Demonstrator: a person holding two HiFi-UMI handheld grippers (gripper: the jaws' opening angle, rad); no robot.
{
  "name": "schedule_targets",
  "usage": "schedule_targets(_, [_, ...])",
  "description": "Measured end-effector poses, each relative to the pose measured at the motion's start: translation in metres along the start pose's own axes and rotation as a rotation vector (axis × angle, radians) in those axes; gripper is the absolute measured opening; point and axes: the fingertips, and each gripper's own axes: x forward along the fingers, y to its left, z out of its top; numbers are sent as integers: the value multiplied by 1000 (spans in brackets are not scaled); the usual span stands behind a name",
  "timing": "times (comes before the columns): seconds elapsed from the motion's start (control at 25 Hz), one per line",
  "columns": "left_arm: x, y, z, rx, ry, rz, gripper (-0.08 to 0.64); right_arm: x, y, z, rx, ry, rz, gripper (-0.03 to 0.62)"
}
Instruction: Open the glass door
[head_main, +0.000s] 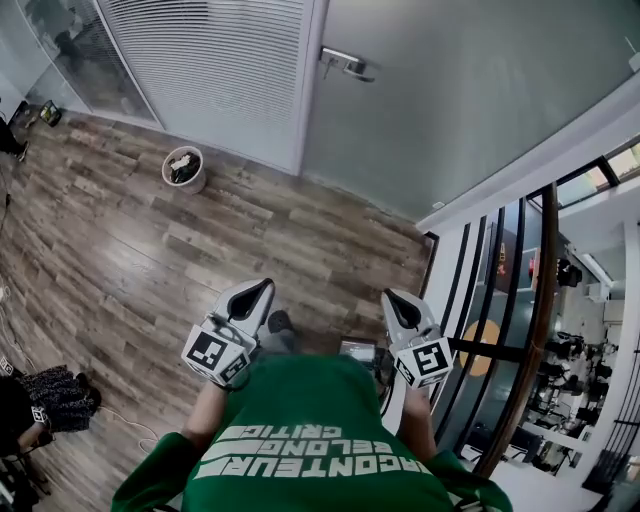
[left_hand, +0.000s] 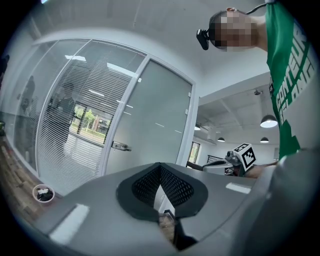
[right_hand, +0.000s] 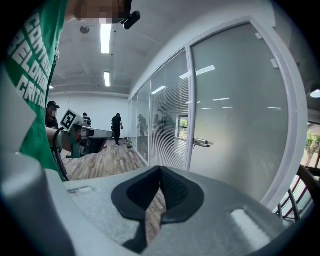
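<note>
Status from my remote station: both grippers are held low in front of the person's green shirt (head_main: 320, 430), well short of the door, touching nothing.

Left gripper (head_main: 264, 286): in its own view the two black pads (left_hand: 145, 187) meet at the tip, so the jaws are closed with nothing between them. It points toward 12 o'clock.

Right gripper (head_main: 392, 297): its view likewise shows the jaws brought together and empty. It sits beside the left one, at my 1 o'clock, and they are apart from each other.

Glass door (head_main: 450, 100): a frosted panel in a white frame, standing across the far side of the wooden floor (head_main: 150, 250), from 12 to 2 o'clock in the head view. It lies flush with its frame, so I read it as closed. The metal door handle (head_main: 347, 63) is at 12 o'clock, on the door's left edge, just beside the frame post.

Adjoining items: a glass wall with lowered blinds (head_main: 210, 60) runs from the door frame toward 11 o'clock. A round white bin (head_main: 184, 168) stands on the floor at 10 o'clock, close to the base of that wall. A dark railing (head_main: 510, 300) with upright bars runs along 3 o'clock.

The right gripper view shows people (right_hand: 116, 127) far down the corridor, too small to describe.
</note>
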Motion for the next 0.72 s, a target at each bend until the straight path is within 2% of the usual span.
schedule_targets(0.36, [10, 29, 1, -13, 5, -5, 17, 20, -8, -1, 12, 43, -15, -8])
schedule_targets(0.72, [33, 46, -3, -10, 13, 33, 17, 53, -34, 2, 0, 37, 30, -8])
